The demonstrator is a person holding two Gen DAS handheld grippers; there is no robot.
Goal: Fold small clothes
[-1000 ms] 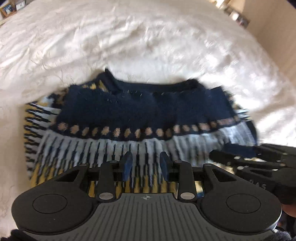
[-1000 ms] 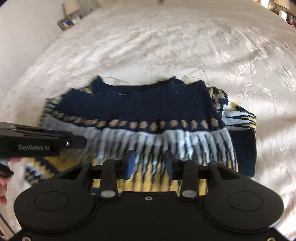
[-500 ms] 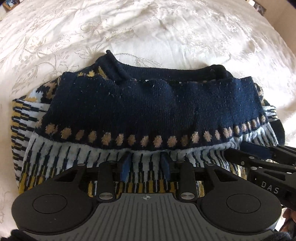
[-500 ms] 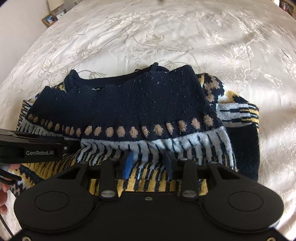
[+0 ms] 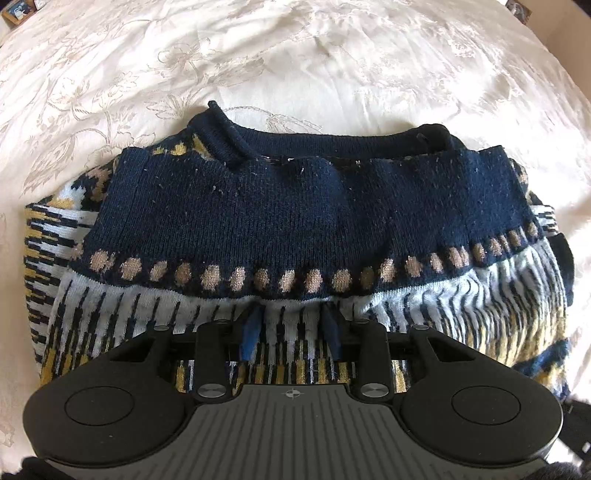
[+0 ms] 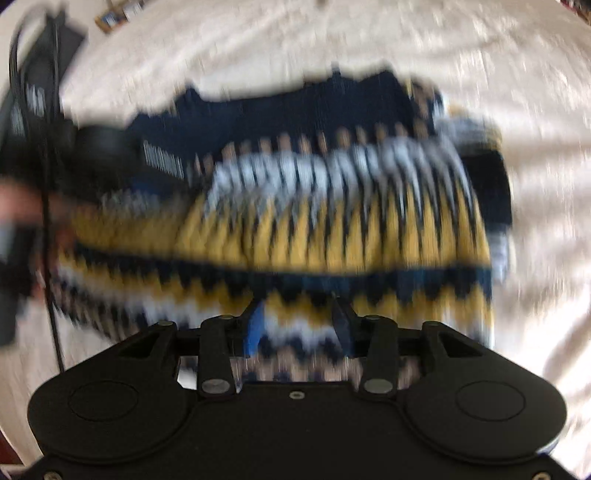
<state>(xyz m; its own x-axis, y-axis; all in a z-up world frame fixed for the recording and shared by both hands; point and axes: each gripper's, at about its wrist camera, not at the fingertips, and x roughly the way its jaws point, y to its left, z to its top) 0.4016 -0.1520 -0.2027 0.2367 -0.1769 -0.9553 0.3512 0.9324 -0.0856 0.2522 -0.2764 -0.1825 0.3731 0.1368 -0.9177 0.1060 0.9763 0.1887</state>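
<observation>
A small knitted sweater (image 5: 295,221) lies folded on the white bedspread (image 5: 258,66). It is navy at the top, with a row of tan dots, then white, black and yellow stripes. My left gripper (image 5: 291,325) is open, its blue fingertips low over the white striped band. The right wrist view is blurred by motion. There the sweater (image 6: 314,221) fills the middle and my right gripper (image 6: 299,325) is open above its near zigzag edge. The left gripper body (image 6: 92,158) shows at the sweater's left side.
The embroidered white bedspread (image 6: 535,110) extends around the sweater on all sides. Small framed objects (image 5: 20,9) stand beyond the bed's far left corner. A wall edge (image 5: 561,22) shows at the far right.
The left gripper has moved lower and closer over the sweater. The right gripper has pulled back fast toward the near edge and is out of the left view.
</observation>
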